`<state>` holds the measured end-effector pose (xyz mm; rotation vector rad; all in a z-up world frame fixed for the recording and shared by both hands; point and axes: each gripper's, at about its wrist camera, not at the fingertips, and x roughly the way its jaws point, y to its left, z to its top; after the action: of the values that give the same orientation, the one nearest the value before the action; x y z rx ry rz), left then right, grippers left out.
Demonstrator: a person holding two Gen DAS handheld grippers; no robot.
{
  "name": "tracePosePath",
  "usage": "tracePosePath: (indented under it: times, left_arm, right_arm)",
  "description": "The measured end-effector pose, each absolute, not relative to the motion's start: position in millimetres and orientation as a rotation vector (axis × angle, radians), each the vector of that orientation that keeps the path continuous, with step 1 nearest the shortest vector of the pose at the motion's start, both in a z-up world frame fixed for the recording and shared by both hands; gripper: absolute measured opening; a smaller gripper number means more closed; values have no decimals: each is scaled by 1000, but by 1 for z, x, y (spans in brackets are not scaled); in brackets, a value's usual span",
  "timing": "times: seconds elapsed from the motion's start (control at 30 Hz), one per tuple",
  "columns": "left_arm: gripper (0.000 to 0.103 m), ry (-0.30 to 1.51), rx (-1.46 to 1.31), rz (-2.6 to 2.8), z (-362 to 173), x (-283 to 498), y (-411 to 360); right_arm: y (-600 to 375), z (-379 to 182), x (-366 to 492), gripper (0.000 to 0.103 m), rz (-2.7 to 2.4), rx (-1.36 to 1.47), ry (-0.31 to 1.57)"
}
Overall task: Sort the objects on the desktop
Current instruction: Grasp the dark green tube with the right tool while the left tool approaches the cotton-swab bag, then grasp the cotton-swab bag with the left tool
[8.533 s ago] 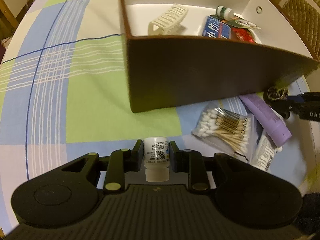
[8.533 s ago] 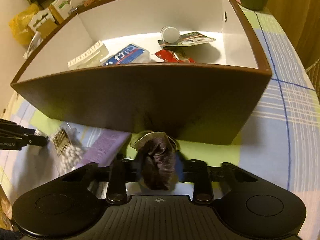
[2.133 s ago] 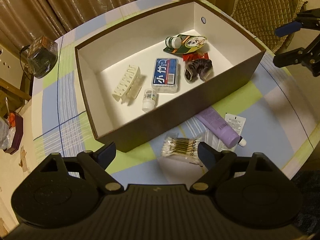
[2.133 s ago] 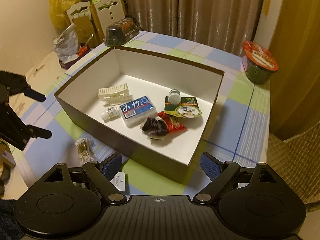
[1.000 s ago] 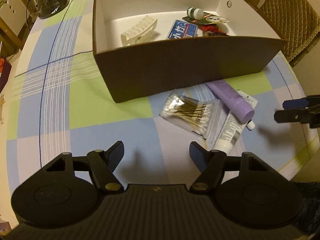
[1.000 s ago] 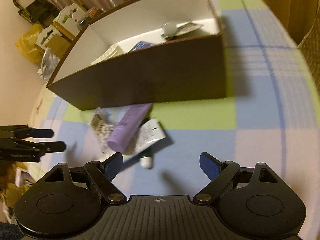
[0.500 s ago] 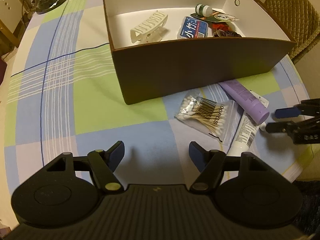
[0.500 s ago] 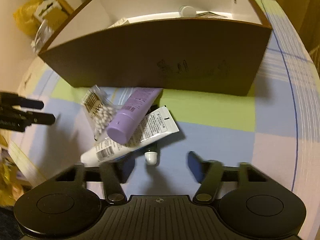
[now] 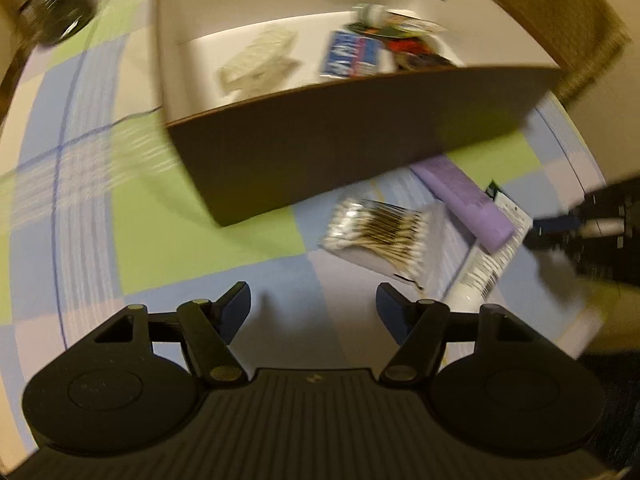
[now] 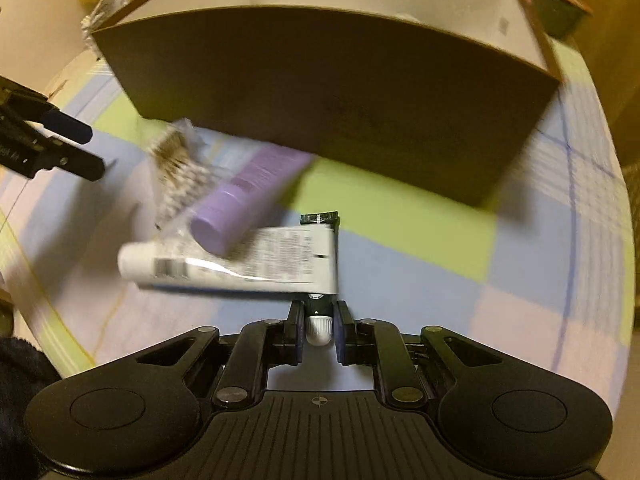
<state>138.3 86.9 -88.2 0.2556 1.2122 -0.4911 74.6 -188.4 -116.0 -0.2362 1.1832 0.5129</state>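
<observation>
The brown box (image 10: pixel 320 92) fills the far half of the right wrist view, from 10 to 2 o'clock, on the checked tabletop (image 10: pixel 520 280); blurred sorted things lie inside it. Before it, at 9 to 11 o'clock, sit the purple tube (image 10: pixel 248 196) and the cotton-swab bag (image 10: pixel 176 168). The right claw (image 10: pixel 319 328) is clenched on the capped end of the white tube (image 10: pixel 240 262), whose body swings out toward 9 o'clock. Held so near one end, the tube will likely droop and pivot, so I would lift it high and carry it level over the box wall. The left claw (image 9: pixel 314 312) hangs released, grasping nothing.
</observation>
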Motion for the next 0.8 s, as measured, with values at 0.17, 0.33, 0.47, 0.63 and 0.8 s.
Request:
tracePosePath:
  times: [0.17, 0.33, 0.47, 0.63, 0.8]
  left_arm:
    - [66, 1096, 539, -697, -85, 119, 56]
    - [68, 950, 825, -875, -92, 102, 34]
    - [71, 876, 960, -959, -104, 99, 22]
    - [71, 776, 1127, -1060, -118, 97, 7]
    - [71, 809, 1154, -1092, -132, 104, 1]
  right_arm:
    - [-224, -113, 73, 14, 466, -180, 1225]
    - [-245, -110, 65, 14, 424, -92, 1238]
    - [-256, -106, 61, 14, 393, -24, 1244]
    - [-254, -108, 63, 14, 361, 24, 1249]
    - [-249, -112, 68, 14, 346, 36, 1252]
